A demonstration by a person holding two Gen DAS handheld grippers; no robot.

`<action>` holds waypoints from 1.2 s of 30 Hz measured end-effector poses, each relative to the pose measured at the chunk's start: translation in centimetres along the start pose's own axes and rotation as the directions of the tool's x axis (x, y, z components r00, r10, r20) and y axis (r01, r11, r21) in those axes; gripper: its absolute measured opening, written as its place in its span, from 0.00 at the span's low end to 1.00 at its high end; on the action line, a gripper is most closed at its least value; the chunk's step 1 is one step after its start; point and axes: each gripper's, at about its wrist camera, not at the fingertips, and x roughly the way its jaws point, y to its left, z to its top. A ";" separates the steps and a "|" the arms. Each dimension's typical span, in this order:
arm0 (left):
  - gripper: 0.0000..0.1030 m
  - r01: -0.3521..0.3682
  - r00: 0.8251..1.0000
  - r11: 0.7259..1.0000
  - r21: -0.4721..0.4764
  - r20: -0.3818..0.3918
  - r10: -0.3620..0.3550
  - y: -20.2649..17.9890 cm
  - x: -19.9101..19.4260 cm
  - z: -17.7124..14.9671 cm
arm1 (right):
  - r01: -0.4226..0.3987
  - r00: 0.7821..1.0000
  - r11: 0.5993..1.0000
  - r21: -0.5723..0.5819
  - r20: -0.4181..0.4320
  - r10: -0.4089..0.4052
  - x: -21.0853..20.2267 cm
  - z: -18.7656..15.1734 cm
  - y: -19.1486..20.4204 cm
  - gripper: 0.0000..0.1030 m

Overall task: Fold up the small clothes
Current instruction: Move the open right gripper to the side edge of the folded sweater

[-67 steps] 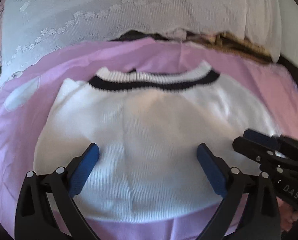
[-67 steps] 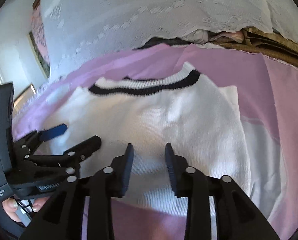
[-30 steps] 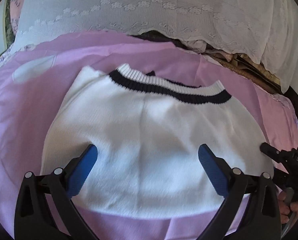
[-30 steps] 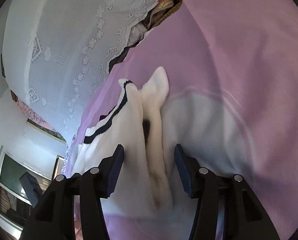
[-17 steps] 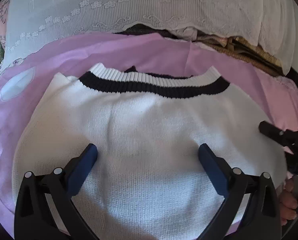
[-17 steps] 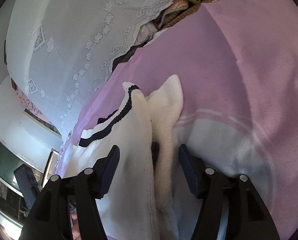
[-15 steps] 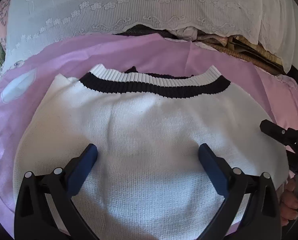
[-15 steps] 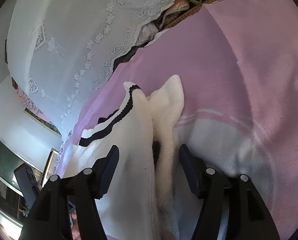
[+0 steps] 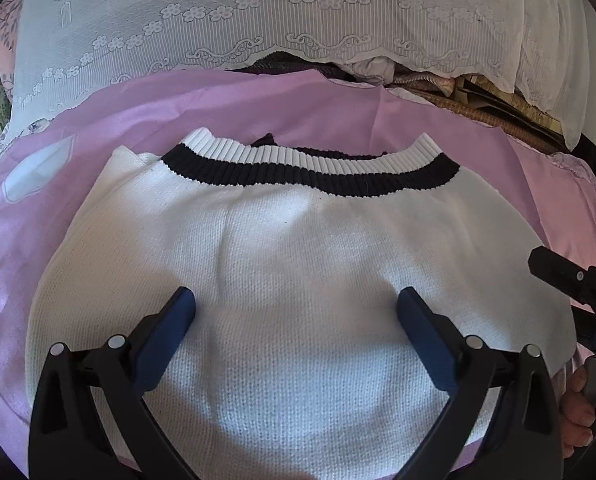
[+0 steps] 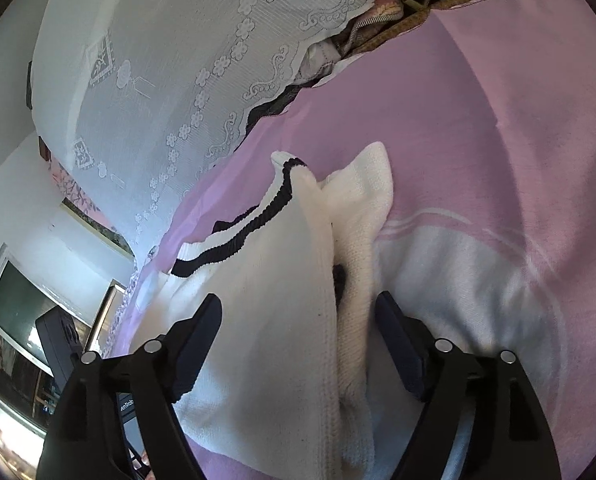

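Left gripper (image 9: 296,306): spread wide, hovering low over the sweater's (image 9: 298,300) middle, closer than a moment ago.
Sweater: flat on the pink sheet (image 9: 30,216).
Right gripper (image 10: 298,320): now turned sideways, open, straddling the sweater's right edge; a side fold looks next.

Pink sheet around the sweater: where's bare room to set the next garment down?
Bare pink sheet right of the white sweater, and a strip between its collar and the lace cover. Crowded beside the right gripper.
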 end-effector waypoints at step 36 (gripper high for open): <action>0.96 -0.005 1.000 1.000 0.028 -0.017 0.005 -0.1 0.5 0.2 | 0.074 0.997 0.997 -0.007 -0.013 -0.075 0.3 0.2 0.0 0.55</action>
